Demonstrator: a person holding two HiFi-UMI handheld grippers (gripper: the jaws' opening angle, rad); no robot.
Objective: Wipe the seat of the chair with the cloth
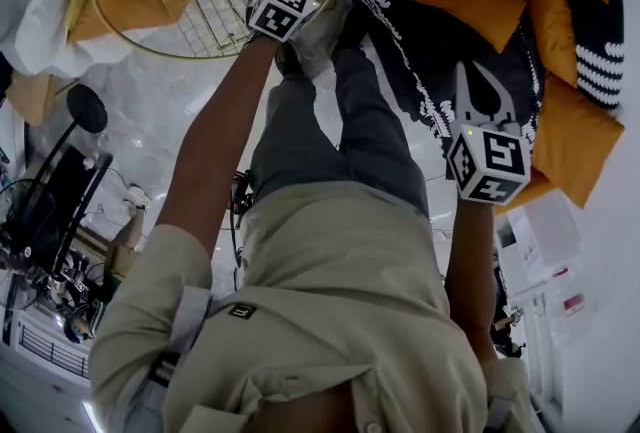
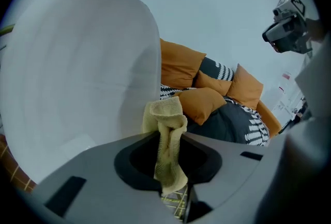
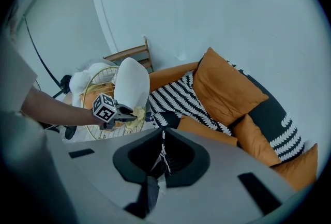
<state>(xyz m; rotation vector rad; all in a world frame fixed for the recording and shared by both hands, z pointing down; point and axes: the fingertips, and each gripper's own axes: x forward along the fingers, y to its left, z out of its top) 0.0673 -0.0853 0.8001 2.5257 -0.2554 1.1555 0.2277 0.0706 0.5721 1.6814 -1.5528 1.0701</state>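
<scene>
Yellow nubby cloth (image 2: 166, 113) in left tongs (image 2: 170, 133)

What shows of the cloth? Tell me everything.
The cloth is pale yellow and looks like looped terry, bunched into a narrow, rumpled fold. The left gripper is shut on it, with a crumpled end standing out past the jaws. It is held in the air close beside a white cushion. Whether it touches the cushion cannot be told.

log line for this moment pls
left hand-held gripper: shut on cloth | right hand-held gripper: shut, empty | cloth near chair
</scene>
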